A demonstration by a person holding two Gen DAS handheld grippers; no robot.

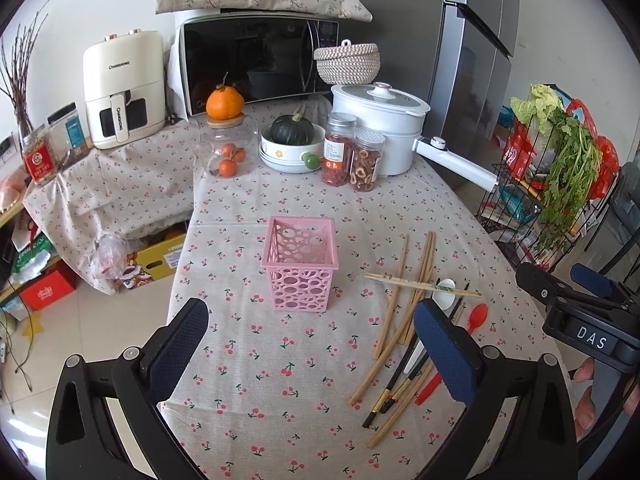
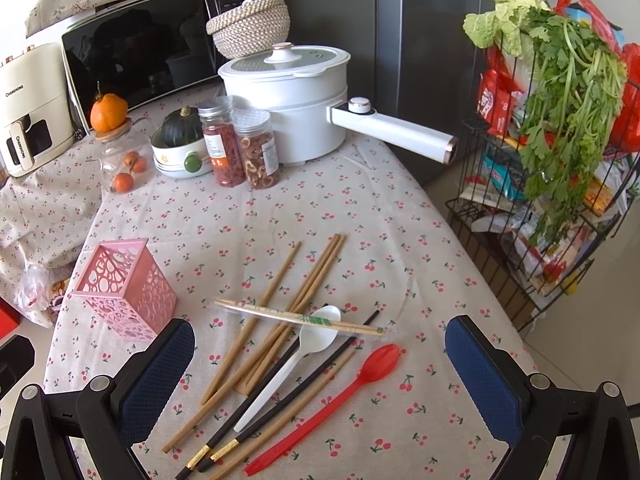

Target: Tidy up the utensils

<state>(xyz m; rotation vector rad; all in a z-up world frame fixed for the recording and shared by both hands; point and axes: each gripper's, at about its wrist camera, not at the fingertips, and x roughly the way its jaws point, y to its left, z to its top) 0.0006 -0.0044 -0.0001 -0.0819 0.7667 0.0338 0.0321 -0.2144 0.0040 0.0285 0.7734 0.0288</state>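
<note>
- Up above the bench (image 1: pixel 280 420), both tools are held, tipped down toward it.
- Left tool (image 1: pixel 312 344) is spread wide, with nothing held.
- Right tool (image 2: pixel 320 372) is spread wide too, nothing held, over the utensil pile.
- Part of the white spoon (image 2: pixel 308 344) is hidden under wrapped chopsticks (image 2: pixel 296 318).
- Brown chopsticks (image 2: pixel 256 320), black chopsticks (image 2: pixel 280 392) and a red spoon (image 2: pixel 340 396) are piled crisscross.
- Just left of the pile, a pink basket (image 1: pixel 298 264) is stood upright.

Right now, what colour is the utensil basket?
Pink, with round cut-outs; the basket shows best in the left wrist view.
</note>
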